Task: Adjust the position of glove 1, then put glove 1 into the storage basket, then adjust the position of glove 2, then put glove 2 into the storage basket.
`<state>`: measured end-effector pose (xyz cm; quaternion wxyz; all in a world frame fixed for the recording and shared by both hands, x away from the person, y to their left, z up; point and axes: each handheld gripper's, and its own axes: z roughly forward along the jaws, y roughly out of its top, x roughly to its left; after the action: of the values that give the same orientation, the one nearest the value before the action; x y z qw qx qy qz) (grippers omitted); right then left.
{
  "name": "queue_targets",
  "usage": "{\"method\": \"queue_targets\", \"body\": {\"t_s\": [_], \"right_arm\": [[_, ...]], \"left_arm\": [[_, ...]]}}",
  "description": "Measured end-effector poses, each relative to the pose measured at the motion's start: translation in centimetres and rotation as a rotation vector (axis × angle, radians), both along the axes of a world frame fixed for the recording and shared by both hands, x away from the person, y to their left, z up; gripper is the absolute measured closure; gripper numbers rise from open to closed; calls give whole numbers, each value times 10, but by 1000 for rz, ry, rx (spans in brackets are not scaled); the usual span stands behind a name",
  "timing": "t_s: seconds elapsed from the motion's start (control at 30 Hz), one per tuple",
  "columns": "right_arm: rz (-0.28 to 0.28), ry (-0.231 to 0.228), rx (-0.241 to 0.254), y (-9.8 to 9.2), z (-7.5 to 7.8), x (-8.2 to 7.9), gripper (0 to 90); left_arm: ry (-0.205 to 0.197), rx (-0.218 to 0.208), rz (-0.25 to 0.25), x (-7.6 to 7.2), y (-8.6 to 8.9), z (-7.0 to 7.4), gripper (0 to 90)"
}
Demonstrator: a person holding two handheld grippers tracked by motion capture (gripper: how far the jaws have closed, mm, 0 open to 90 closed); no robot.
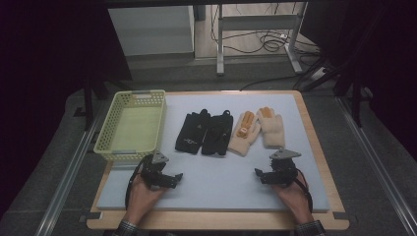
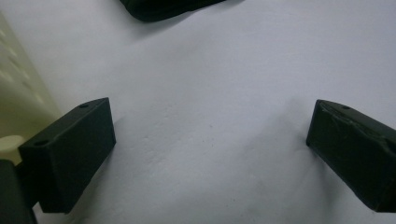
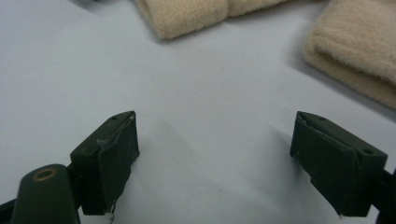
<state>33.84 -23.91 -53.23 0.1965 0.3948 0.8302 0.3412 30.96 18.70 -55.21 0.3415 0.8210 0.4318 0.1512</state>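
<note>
High view: your left tool (image 1: 178,178) nearer black gloves (image 1: 204,132), right tool (image 1: 258,174) nearer beige gloves (image 1: 255,128); both tools wide open, empty, gloves ahead, fingers pointing away.

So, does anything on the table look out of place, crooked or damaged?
Nothing stands out. The black gloves and the beige gloves lie flat in a row on the grey mat, and the yellow basket stands upright beside them. Both hand-held grippers are open above bare mat.

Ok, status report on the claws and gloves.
Left claw open, empty. Right claw open, empty. Black gloves and beige gloves flat on mat, untouched. Nothing in the way.
</note>
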Motion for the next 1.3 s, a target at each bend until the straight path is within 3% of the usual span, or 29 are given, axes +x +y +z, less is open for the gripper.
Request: {"method": "queue_targets", "body": {"t_s": [0.37, 0.57, 0.77, 1.03, 1.3], "right_arm": [[-10, 4, -4, 0, 0, 1, 127], [-3, 1, -11, 3, 3, -1, 177], [9, -3, 19, 5, 9, 0, 192], [49, 34, 48, 23, 13, 10, 194], [84, 24, 32, 43, 19, 22, 208]], "left_arm": [[-2, -1, 0, 0, 0, 0, 15], [-1, 0, 0, 0, 0, 0, 15], [-1, 0, 0, 0, 0, 0, 16], [-1, 0, 1, 0, 0, 0, 16], [-2, -1, 1, 0, 0, 0, 16]]}}
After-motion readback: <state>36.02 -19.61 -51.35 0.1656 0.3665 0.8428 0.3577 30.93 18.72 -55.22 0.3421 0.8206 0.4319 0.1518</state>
